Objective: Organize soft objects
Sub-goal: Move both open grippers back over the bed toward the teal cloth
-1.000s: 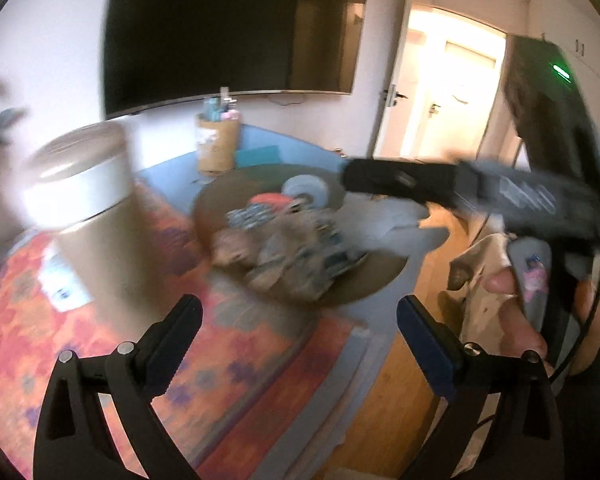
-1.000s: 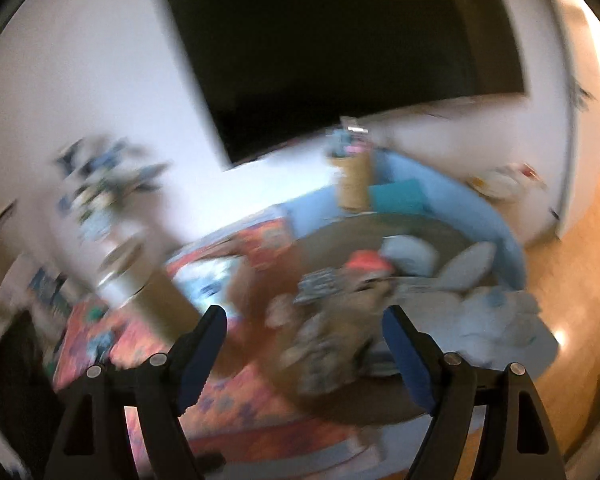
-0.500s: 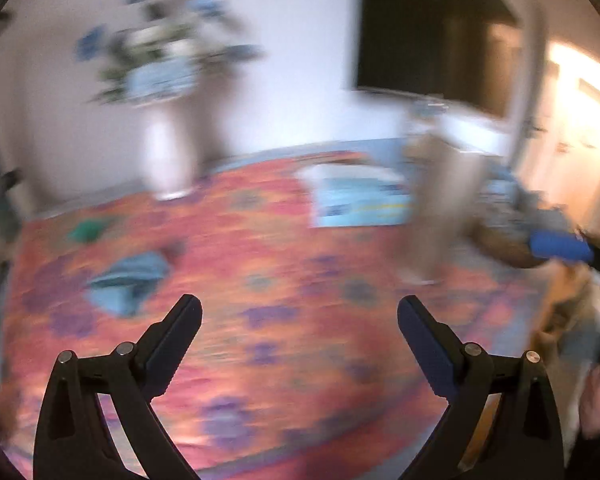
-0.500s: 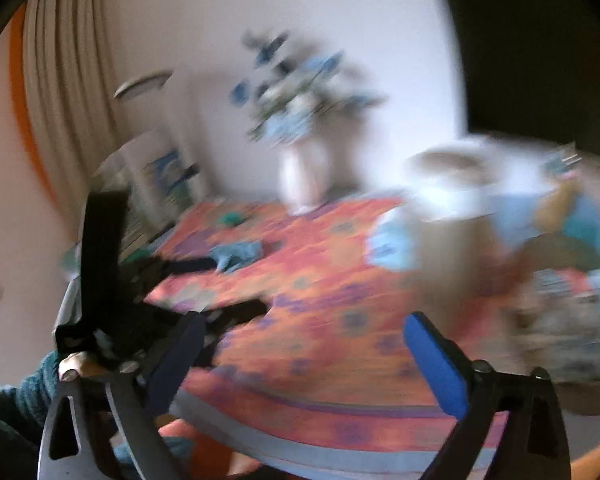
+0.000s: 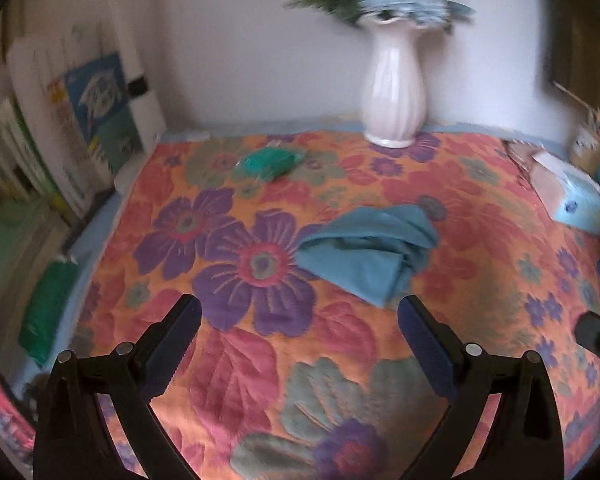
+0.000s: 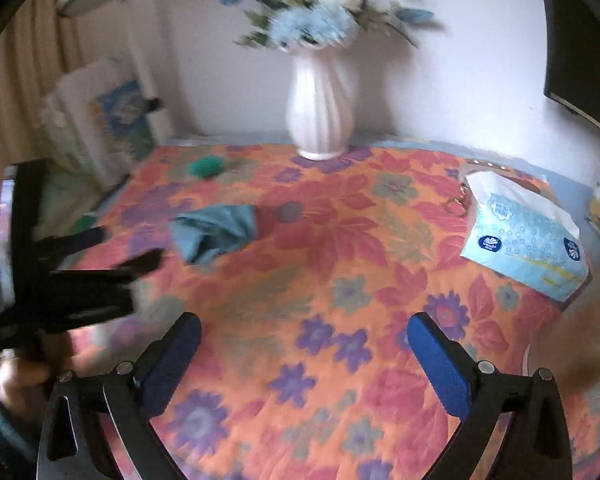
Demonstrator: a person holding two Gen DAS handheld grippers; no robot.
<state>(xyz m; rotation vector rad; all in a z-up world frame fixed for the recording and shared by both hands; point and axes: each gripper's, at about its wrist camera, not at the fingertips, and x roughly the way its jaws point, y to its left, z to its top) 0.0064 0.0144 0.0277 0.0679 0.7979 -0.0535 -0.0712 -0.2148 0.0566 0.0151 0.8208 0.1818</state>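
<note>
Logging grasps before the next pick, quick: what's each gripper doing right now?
Left gripper: open, holding nothing, above the floral cloth.
Right gripper: open, holding nothing.

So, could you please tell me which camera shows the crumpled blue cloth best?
The left wrist view shows it best: the blue cloth lies large and fairly sharp just beyond the open left gripper, folds visible. In the right wrist view the cloth is smaller, farther off to the left, and blurred.
</note>
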